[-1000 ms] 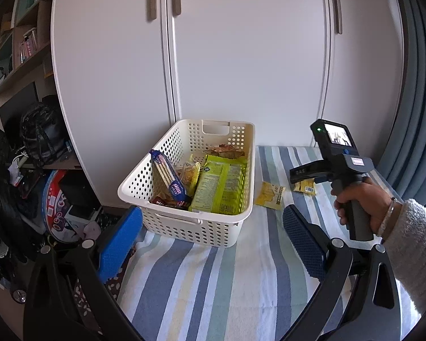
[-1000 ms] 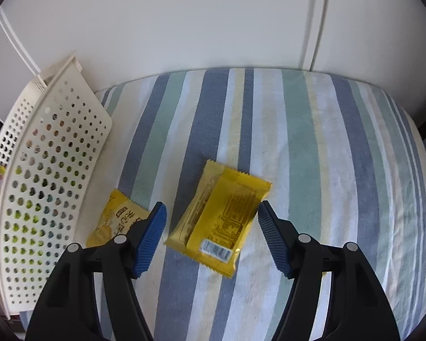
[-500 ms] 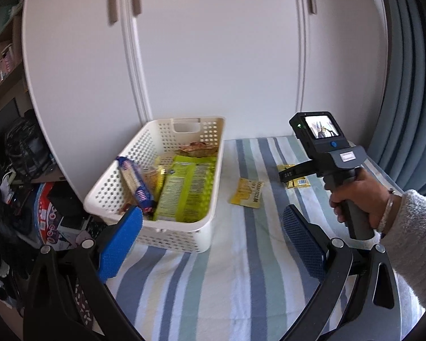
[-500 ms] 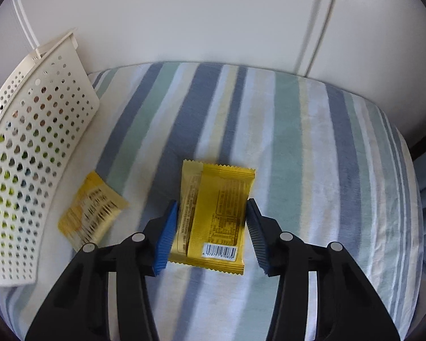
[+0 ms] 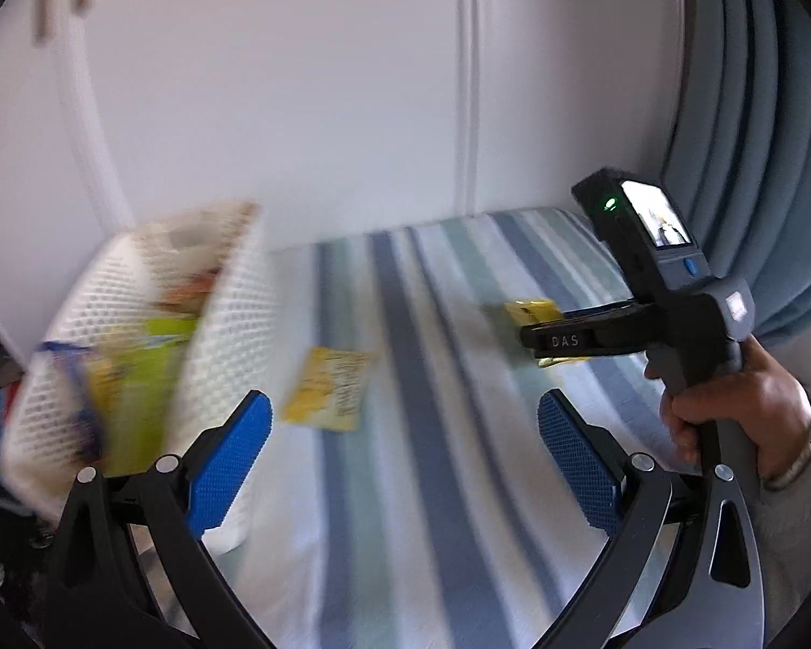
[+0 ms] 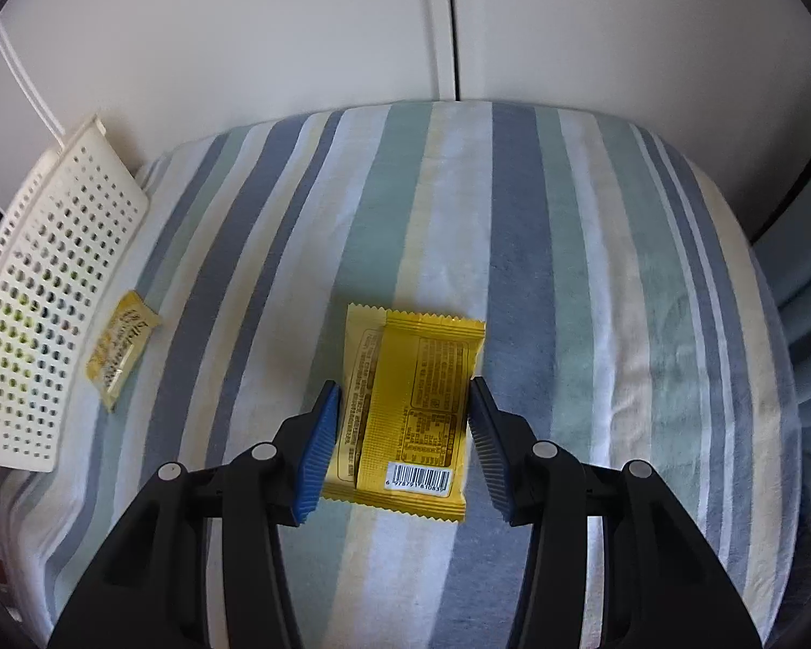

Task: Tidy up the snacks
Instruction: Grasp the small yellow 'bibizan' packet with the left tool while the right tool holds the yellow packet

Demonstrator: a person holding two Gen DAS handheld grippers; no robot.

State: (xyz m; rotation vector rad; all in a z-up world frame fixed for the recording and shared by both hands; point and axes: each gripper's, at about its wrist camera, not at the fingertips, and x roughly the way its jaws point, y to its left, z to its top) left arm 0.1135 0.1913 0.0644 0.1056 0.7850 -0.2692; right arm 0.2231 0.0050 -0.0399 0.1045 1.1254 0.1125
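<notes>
Right tool (image 6: 400, 446) has its blue pads tight against both sides of the flat yellow snack packet (image 6: 413, 405) lying barcode-up on the striped cloth surface (image 6: 540, 270). Left tool (image 5: 403, 468) hangs wide open, holding nothing. A smaller yellow sachet (image 6: 120, 349) sits just beside the white perforated plastic basket (image 6: 43, 324) of snacks.

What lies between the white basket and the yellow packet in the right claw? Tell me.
A smaller yellow sachet on the striped cloth, beside the basket, left of the packet; clearest in the right wrist view.
</notes>
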